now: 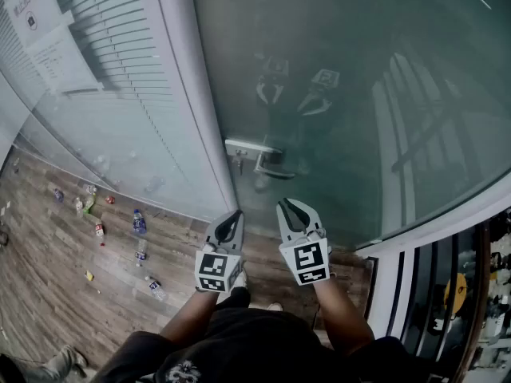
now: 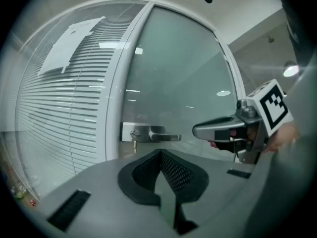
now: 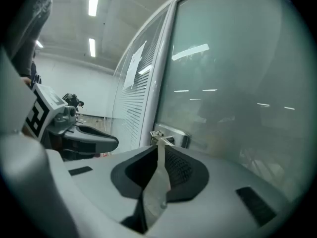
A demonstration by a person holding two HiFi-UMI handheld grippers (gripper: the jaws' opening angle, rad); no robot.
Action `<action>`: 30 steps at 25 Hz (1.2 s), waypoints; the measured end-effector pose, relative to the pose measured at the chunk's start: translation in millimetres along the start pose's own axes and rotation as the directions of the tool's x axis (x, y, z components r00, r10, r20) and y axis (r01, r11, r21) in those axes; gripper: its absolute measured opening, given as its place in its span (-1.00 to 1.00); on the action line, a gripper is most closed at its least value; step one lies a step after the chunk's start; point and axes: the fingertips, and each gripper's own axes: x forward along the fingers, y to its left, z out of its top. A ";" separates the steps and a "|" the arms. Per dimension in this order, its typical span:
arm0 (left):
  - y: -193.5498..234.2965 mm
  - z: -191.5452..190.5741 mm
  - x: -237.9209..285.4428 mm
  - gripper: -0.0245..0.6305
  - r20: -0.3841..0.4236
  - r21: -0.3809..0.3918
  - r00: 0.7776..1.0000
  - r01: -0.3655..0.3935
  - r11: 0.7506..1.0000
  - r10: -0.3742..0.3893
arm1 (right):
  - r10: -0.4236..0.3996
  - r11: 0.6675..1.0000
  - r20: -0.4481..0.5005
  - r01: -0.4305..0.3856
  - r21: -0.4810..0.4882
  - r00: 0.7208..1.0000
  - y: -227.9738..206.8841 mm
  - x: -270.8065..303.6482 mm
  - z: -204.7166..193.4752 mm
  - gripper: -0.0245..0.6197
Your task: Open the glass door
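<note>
The frosted glass door (image 1: pixel 359 94) fills the upper right of the head view. Its metal lever handle (image 1: pixel 267 162) sits on a lock plate at the door's left edge, beside the white frame post (image 1: pixel 196 94). My left gripper (image 1: pixel 237 215) and right gripper (image 1: pixel 286 206) hover side by side below the handle, apart from it, both pointing at the door. Both are shut with nothing between their jaws. The left gripper view has the handle (image 2: pixel 163 137) straight ahead past the shut tips (image 2: pixel 161 152), and the right gripper (image 2: pixel 218 129) beside it. Just beyond the shut tips (image 3: pixel 159 146) in the right gripper view is the lock plate (image 3: pixel 173 136).
Left of the door is a glass panel with white blinds (image 1: pixel 112 62) and paper notices (image 1: pixel 36 22). Several bottles and bits of litter (image 1: pixel 120 230) lie on the wooden floor along the panel's foot. Another framed glass partition (image 1: pixel 415 278) stands at the right.
</note>
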 end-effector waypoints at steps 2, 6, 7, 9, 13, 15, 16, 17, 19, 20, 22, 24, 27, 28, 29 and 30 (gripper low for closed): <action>15.5 0.4 14.1 -0.91 -0.012 0.006 1.000 0.021 1.000 -0.021 | 0.028 0.995 -0.041 -0.031 -0.098 0.999 -2.9 25.6 8.7 -0.73; 43.3 -4.3 36.9 -0.91 -0.018 0.012 0.998 0.065 0.998 -0.065 | 0.052 0.925 -0.196 -0.121 -0.360 0.979 -3.3 70.2 9.1 -0.40; 48.7 -6.5 42.1 -0.91 -0.022 0.009 0.997 0.077 0.997 -0.077 | 0.053 0.894 -0.241 -0.153 -0.422 0.969 -2.7 79.8 5.8 -0.34; 57.9 -11.3 51.4 -0.91 -0.026 0.000 0.995 0.100 0.995 -0.100 | 0.044 0.824 -0.336 -0.224 -0.520 0.941 -2.6 95.6 -4.4 -0.29; 63.2 -21.6 66.7 -0.91 -0.032 -0.034 0.987 0.157 0.987 -0.159 | 0.002 0.708 -0.515 -0.365 -0.605 0.857 -10.3 114.0 -30.2 -0.28; 63.5 -25.6 69.9 -0.91 -0.035 -0.042 0.980 0.193 0.980 -0.195 | 0.013 0.695 -0.586 -0.429 -0.577 0.810 -9.3 122.2 -40.0 -0.28; 64.7 -27.5 70.1 -0.91 -0.038 -0.044 0.977 0.209 0.977 -0.210 | 0.026 0.695 -0.620 -0.461 -0.553 0.784 -7.0 126.8 -45.1 -0.28; 66.4 -29.2 70.4 -0.91 -0.040 -0.045 0.974 0.222 0.974 -0.224 | 0.039 0.692 -0.652 -0.491 -0.529 0.757 -4.9 131.8 -50.3 -0.28; 68.2 -30.8 71.1 -0.91 -0.044 -0.046 0.968 0.244 0.969 -0.246 | 0.067 0.685 -0.702 -0.544 -0.484 0.709 -2.1 140.4 -59.6 -0.28; 67.6 -30.4 70.9 -0.91 -0.043 -0.047 0.965 0.255 0.966 -0.257 | 0.088 0.686 -0.720 -0.566 -0.458 0.689 -0.4 143.1 -63.5 -0.28; 65.8 -29.1 70.5 -0.91 -0.038 -0.049 0.961 0.272 0.961 -0.274 | 0.128 0.691 -0.736 -0.592 -0.415 0.665 3.0 147.3 -68.4 -0.37; 65.2 -28.9 71.4 -0.91 -0.036 -0.049 0.958 0.282 0.958 -0.283 | 0.139 0.694 -0.729 -0.591 -0.410 0.670 2.6 152.1 -68.8 -0.62; 69.5 -29.6 71.9 -0.91 -0.037 -0.053 0.959 0.278 0.959 -0.280 | 0.165 0.700 -0.720 -0.594 -0.397 0.674 3.1 158.3 -66.7 -0.87; 71.3 -29.4 72.2 -0.91 -0.036 -0.054 0.960 0.274 0.960 -0.276 | 0.174 0.694 -0.723 -0.604 -0.391 0.668 4.1 159.2 -67.1 -0.87; 72.9 -29.2 72.6 -0.91 -0.036 -0.054 0.962 0.270 0.961 -0.272 | 0.185 0.690 -0.726 -0.614 -0.384 0.662 4.9 159.3 -67.4 -0.87; 73.9 -28.8 73.1 -0.91 -0.036 -0.054 0.962 0.267 0.962 -0.269 | 0.201 0.692 -0.723 -0.619 -0.373 0.661 5.2 158.9 -66.3 -0.87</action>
